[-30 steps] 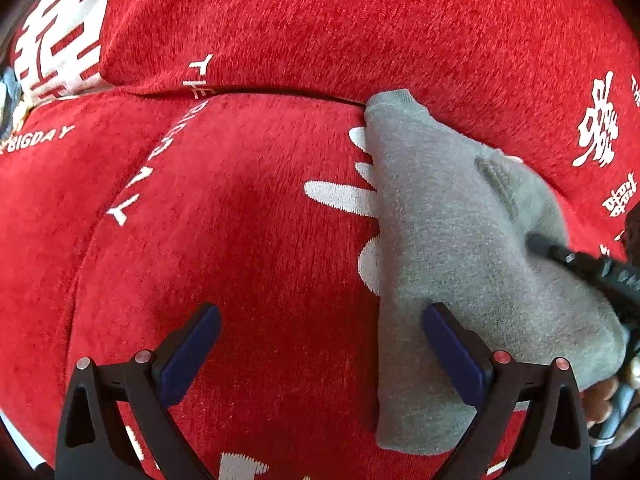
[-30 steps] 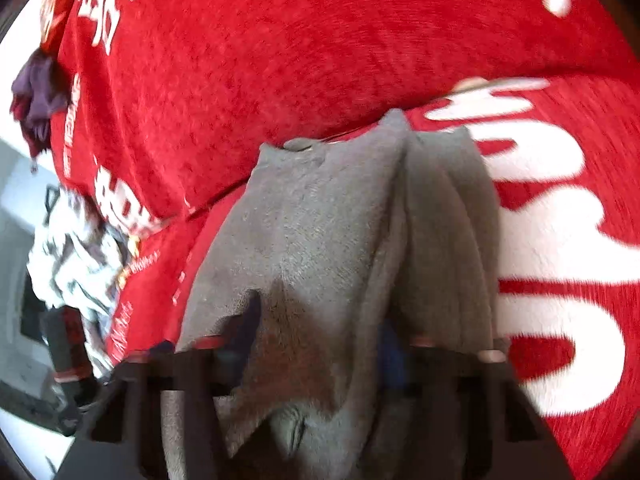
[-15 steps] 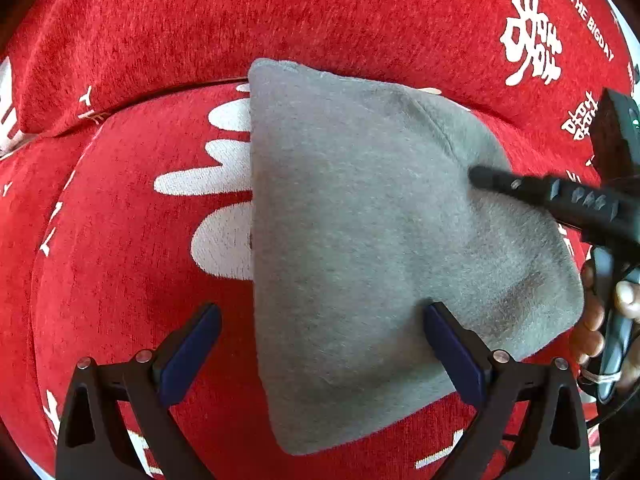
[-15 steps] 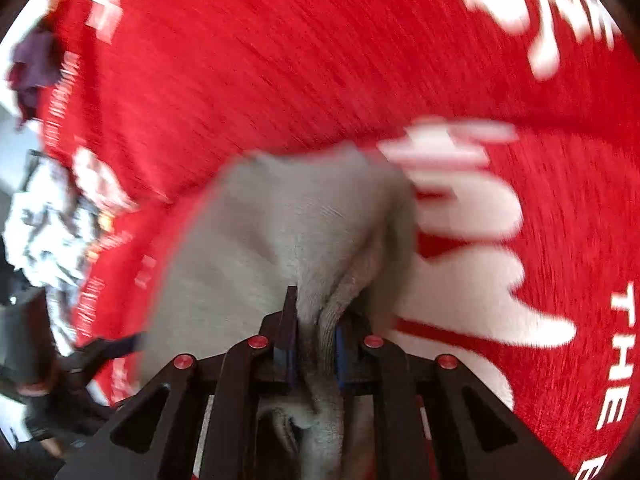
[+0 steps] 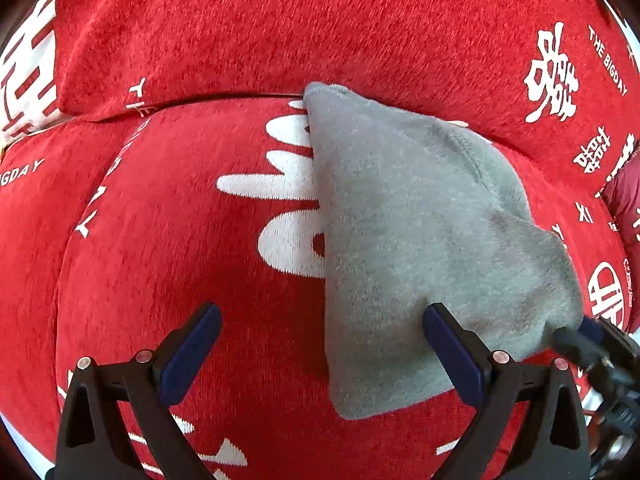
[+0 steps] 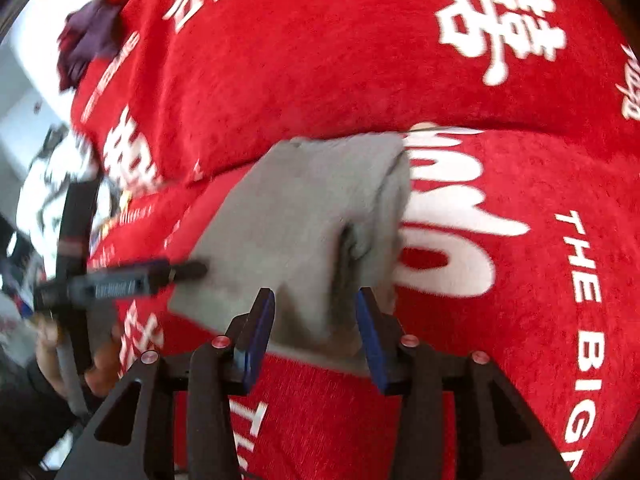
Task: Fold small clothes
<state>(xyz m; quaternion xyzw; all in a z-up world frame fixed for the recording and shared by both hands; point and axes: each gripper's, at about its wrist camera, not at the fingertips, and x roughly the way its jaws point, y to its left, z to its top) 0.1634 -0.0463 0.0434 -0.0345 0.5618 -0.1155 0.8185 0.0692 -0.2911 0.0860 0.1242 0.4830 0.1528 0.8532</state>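
The right tool [image 6: 316, 330], clamped on the folded edge half a second ago, now stands part-open around the grey garment [image 5: 420, 240], so the fold looks released and set. The left tool [image 5: 320, 352] hovers wide above it, one finger over cloth. The garment lies on the red sofa cushion [image 5: 180, 240], against the backrest [image 5: 320, 20].

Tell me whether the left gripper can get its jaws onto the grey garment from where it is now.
Probably yes. The left gripper stands open, nothing lies between it and the grey garment, and one of its fingers already overlaps the cloth's near edge. The right gripper sits at the far corner, clear of that path.
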